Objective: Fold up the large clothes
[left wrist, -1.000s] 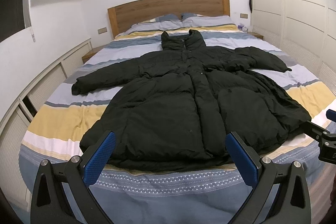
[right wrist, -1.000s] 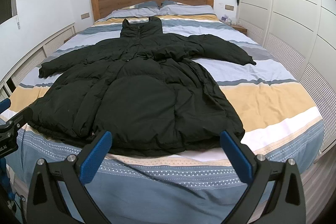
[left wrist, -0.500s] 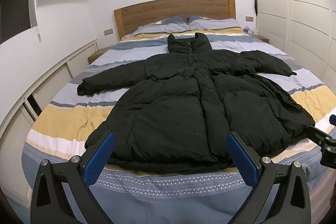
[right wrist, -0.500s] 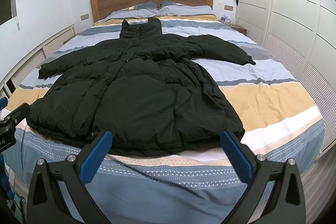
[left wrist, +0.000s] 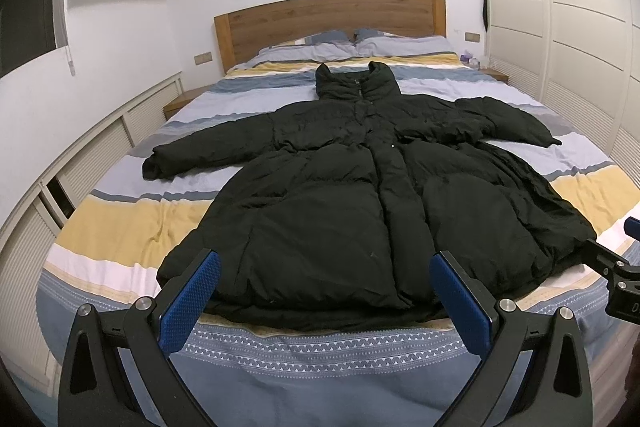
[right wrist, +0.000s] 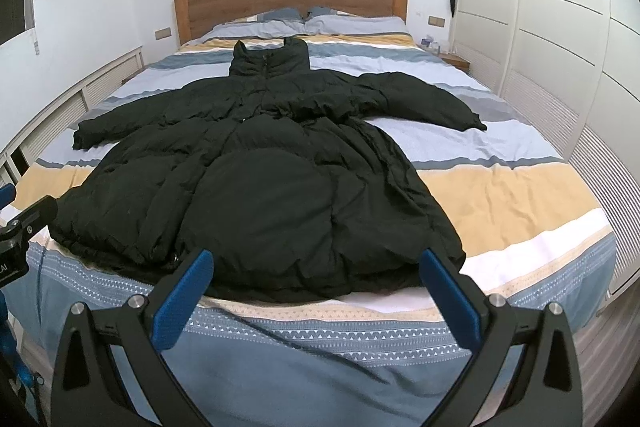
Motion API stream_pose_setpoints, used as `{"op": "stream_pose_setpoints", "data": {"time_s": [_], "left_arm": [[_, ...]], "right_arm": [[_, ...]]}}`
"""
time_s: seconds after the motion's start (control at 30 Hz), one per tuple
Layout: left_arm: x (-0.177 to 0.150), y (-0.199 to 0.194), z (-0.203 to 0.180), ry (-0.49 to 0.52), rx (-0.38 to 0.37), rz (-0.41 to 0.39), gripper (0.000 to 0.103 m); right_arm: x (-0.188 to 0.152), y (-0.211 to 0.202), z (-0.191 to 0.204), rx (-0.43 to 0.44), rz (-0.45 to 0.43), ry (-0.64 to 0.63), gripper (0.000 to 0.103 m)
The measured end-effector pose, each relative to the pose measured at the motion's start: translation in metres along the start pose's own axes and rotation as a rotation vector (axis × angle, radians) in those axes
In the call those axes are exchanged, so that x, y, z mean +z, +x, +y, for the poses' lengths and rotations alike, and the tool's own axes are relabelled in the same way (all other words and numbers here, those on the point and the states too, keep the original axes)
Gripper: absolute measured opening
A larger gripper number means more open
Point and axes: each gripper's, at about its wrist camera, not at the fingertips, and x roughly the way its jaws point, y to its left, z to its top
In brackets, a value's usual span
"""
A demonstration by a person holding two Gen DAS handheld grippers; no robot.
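Since the earlier frames, little is being changed: the left wrist view is being shifted slightly, so that the black puffer coat [left wrist: 360, 195] is now being seen a little more to the right and higher, while the right wrist view is being kept almost as it was. The coat is being displayed flat and front-up on the striped bed [left wrist: 132, 219], collar towards the far wooden headboard [left wrist: 328, 23], hem at the near edge, both sleeves spread outwards.

The left gripper [left wrist: 325, 301] is being held released, its blue pads [left wrist: 190, 301] wide apart and clear of the hem, nothing being grasped. The right gripper [right wrist: 316, 297] is likewise being held spread wide, empty, just short of the hem.

In the left wrist view, part of the right gripper is being shown at the right edge, near the coat's right hem corner, and low cabinets [left wrist: 100, 155] along the left wall are being shown more fully. In the right wrist view, part of the left gripper [right wrist: 24, 227] is being shown at the left edge, beside the left hem corner, and the white wardrobe [right wrist: 560, 47] is being shown at greater breadth, together with a thin dark cord [right wrist: 280, 335] lying across the near blue band of bedding.
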Motion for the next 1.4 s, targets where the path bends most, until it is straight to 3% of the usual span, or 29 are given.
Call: {"op": "stream_pose_setpoints", "data": {"time_s": [0.6,0.93,1.1,1.23,1.4], "left_arm": [[0.006,0.020,0.005,0.001,-0.009,0.031,0.102],[0.023,0.033,0.014,0.008,-0.073,0.018,0.102],[0.036,0.049,0.020,0.000,-0.062,0.027,0.102],[0.044,0.070,0.027,-0.014,-0.084,0.085,0.102],[0.057,0.104,0.039,-0.065,-0.093,0.158,0.102]], "right_arm": [[0.006,0.015,-0.004,0.022,-0.029,0.026,0.103],[0.024,0.033,-0.010,0.039,-0.065,-0.022,0.103],[0.045,0.054,-0.031,0.047,-0.043,-0.018,0.103],[0.067,0.078,-0.054,0.020,-0.020,-0.019,0.103],[0.102,0.128,-0.120,0.018,0.048,0.182,0.103]]}}
